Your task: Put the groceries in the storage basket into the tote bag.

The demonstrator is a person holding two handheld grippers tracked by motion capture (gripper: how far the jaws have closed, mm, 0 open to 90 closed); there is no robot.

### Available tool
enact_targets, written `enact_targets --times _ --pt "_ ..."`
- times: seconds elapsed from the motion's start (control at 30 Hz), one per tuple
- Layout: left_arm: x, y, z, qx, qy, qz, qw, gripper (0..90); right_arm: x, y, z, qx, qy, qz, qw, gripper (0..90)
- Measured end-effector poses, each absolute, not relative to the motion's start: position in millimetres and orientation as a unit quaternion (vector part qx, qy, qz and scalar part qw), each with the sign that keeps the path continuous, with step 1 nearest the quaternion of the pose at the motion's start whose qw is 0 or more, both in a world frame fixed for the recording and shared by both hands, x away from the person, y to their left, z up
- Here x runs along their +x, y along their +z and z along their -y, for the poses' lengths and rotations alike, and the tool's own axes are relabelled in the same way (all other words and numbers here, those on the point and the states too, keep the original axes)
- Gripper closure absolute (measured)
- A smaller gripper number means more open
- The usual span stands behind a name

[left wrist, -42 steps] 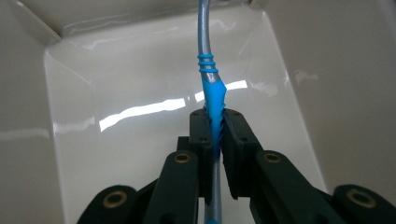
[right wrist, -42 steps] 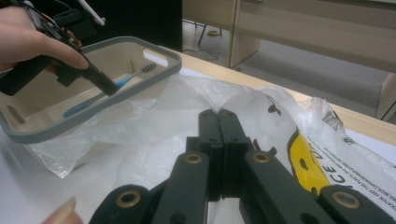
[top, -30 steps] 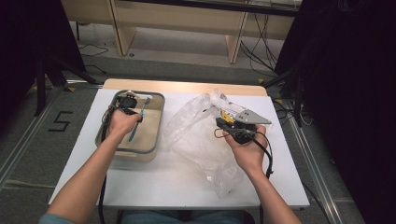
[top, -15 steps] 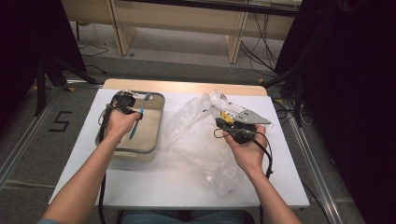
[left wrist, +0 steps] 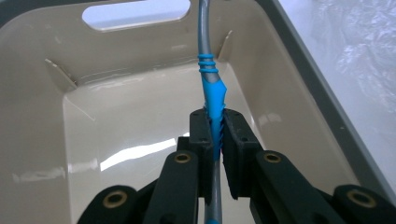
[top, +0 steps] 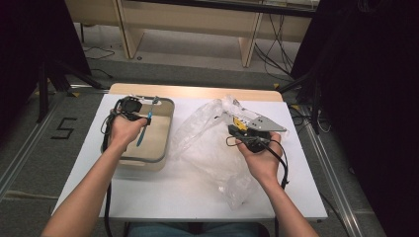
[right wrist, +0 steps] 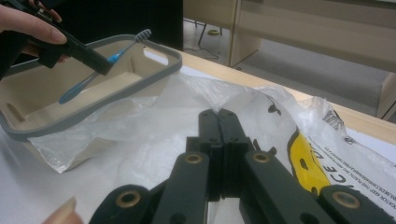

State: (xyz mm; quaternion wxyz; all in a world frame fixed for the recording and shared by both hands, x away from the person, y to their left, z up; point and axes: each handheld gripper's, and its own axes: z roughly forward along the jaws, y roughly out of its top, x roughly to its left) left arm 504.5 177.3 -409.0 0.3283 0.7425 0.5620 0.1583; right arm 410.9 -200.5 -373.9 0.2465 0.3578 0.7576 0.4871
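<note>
White table (top: 188, 197); grey carpet floor (top: 29, 148); wooden shelving (top: 197, 19) behind; dark curtains (top: 375, 98).

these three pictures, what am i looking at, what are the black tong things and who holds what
A person sits at a white table with hand-held tongs in each hand. One picture looks down from above; the other two come from cameras riding on each tool. The left tongs grip a blue and grey toothbrush over a beige tub. The right tongs are shut, with a clear plastic bag beneath them; whether they pinch it I cannot tell.
</note>
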Motion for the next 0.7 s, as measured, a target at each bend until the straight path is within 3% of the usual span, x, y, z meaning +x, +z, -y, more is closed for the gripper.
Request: enact_targets --times 0.7 --pt "484.6 -388.6 -169.8 0.741 0.17 -0.535 0.369 82.4 411.3 -375.0 199.5 0.357 0.487 -0.758 0.246 90.0"
